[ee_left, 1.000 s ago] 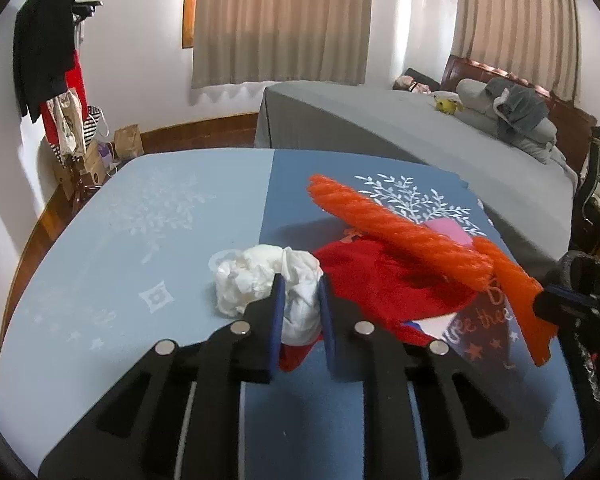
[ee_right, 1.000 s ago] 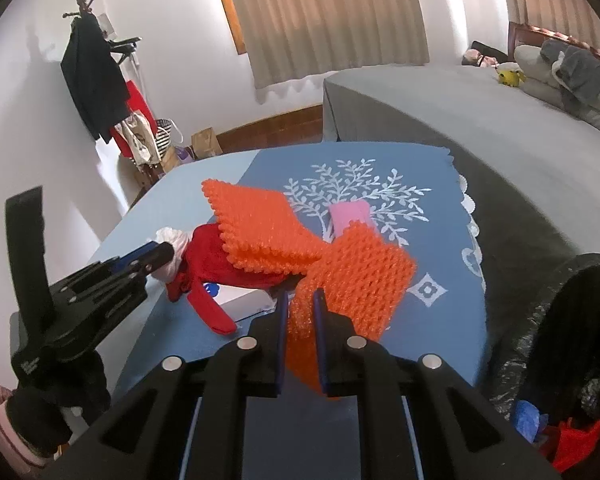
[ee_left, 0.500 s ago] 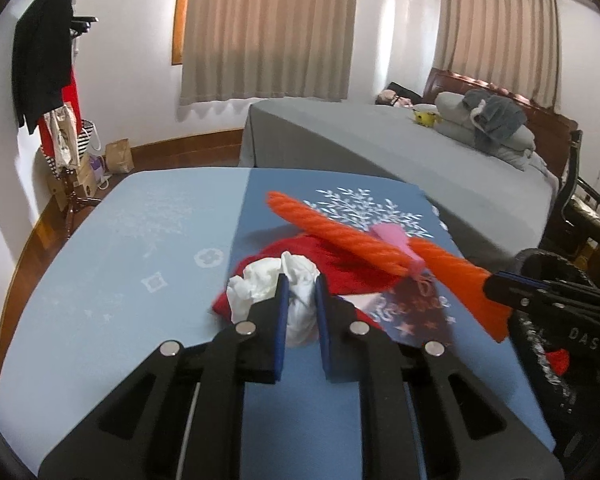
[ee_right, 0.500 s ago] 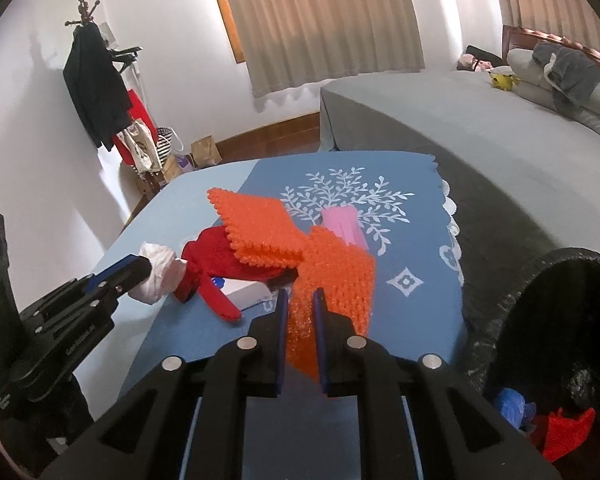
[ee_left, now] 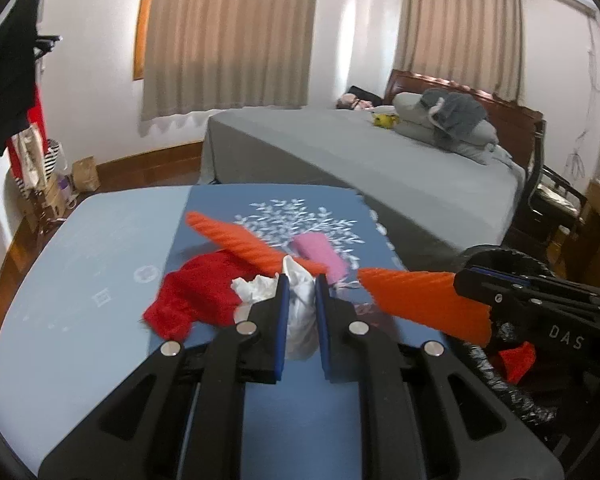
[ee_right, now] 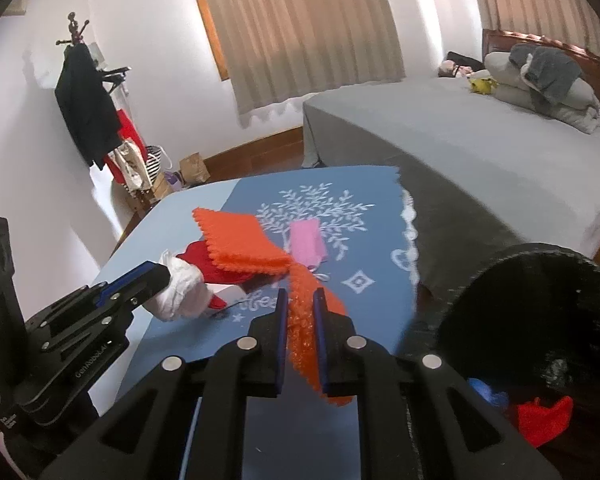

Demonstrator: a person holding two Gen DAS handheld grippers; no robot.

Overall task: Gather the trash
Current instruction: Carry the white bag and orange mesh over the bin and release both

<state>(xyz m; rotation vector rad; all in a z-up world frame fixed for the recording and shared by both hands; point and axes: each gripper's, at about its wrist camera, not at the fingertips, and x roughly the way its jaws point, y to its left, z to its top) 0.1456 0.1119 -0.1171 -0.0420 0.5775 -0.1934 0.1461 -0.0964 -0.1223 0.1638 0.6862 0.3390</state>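
Note:
My left gripper (ee_left: 300, 296) is shut on a crumpled white tissue (ee_left: 298, 320), lifted a little above the blue tablecloth (ee_left: 100, 248); it also shows at the left of the right wrist view, tissue (ee_right: 180, 292) in its tip. My right gripper (ee_right: 298, 312) is shut on a strip of orange bubble wrap (ee_right: 308, 344) that hangs from its jaws, seen from the left wrist as an orange piece (ee_left: 420, 304). On the cloth lie a second orange bubble sheet (ee_right: 240, 244), a red cloth (ee_left: 196, 300) and a pink packet (ee_right: 306, 242). A black-lined trash bin (ee_right: 540, 320) stands at the right.
Inside the bin lie a red scrap (ee_right: 544, 420) and something blue (ee_right: 488, 394). A grey bed (ee_right: 480, 152) stands beyond the table. A coat rack (ee_right: 88, 108) with bags is at the far left wall. A white card (ee_right: 228, 294) lies under the red cloth.
Both grippers have risen and shifted right toward the bin, carrying the tissue and the orange strip. The tissue has come off the cloth, and the orange strip has pulled apart from the other sheet.

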